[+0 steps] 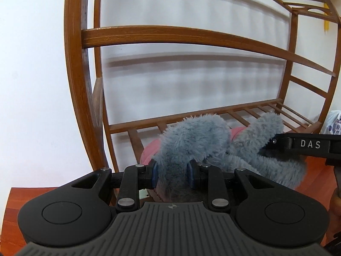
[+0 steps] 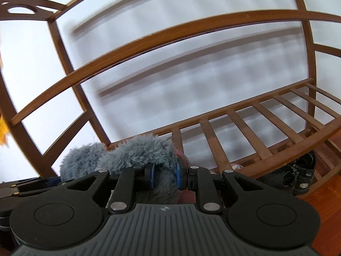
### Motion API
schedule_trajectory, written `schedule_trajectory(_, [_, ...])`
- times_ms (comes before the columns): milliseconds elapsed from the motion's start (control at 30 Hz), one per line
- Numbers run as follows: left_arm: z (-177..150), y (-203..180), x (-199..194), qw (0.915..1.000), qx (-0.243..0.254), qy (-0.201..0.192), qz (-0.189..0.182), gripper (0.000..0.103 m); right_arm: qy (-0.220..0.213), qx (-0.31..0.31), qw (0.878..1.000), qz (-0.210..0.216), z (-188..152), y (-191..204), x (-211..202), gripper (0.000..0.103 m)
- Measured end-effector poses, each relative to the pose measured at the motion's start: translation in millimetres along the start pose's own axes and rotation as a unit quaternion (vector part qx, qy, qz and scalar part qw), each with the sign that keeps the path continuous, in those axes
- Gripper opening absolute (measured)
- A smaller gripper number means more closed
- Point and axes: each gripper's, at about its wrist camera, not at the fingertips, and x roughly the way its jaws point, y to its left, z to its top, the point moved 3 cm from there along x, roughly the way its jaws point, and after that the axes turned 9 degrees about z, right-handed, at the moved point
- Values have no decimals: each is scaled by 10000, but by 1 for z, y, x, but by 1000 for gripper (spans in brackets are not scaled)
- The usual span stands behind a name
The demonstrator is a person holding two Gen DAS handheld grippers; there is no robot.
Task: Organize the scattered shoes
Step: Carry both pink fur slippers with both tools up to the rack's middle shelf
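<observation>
- White wall behind a wooden shoe rack (image 1: 191,36) with slatted shelves; reddish wood floor (image 1: 17,200) below.
- Left gripper (image 1: 173,173): jaws pinching the grey furry band of a pink-soled slipper (image 1: 191,136), held in front of the rack's lower shelf, near its left end.
- Right gripper (image 2: 164,176): jaws pinching the fur of the second slipper (image 2: 140,149), just beside the first.
- Only the right wrist view shows a pair of black shoes (image 2: 298,175) on the floor under the lower shelf's right end.
- Only the left wrist view shows a white printed bag (image 1: 333,123) at the right edge — and the right gripper's side, marked "DAS".
- Lower shelf slats (image 2: 255,136) look bare.
</observation>
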Motion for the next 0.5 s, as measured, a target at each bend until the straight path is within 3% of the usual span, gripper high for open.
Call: schedule_trajectory(500, [-4,-5,0,9990,-319,82,310,31,160,-171,9997,-67,5,-7,11,29])
